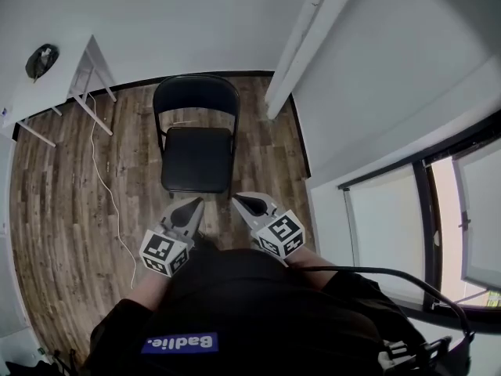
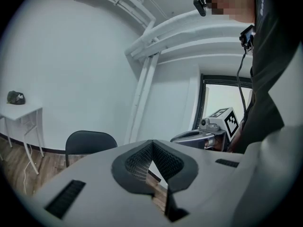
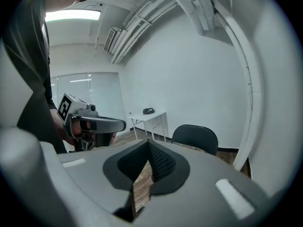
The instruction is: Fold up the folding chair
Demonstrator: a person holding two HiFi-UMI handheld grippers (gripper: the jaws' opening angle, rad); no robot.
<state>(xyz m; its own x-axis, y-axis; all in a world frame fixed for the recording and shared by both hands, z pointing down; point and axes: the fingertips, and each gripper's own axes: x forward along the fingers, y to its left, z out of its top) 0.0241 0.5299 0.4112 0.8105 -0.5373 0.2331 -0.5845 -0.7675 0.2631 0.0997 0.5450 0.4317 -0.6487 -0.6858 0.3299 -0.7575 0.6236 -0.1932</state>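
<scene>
White counter (image 1: 47, 88) stands far left. Nearer in, the left tool (image 1: 193, 204), clenched on nothing, hangs just short of the black folding chair (image 1: 196, 151), open on the wood-plank floor (image 1: 70, 194) with a matte padded seat, curved back and thin tube frame; the right tool (image 1: 241, 201) beside it is clenched and empty too. I'd judge both should release first, then one steadies the backrest while the other tips the seat's front edge up.

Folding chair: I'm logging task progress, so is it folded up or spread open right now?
Spread open. The folding chair stands on the wood floor with its seat down flat below the backrest.
</scene>
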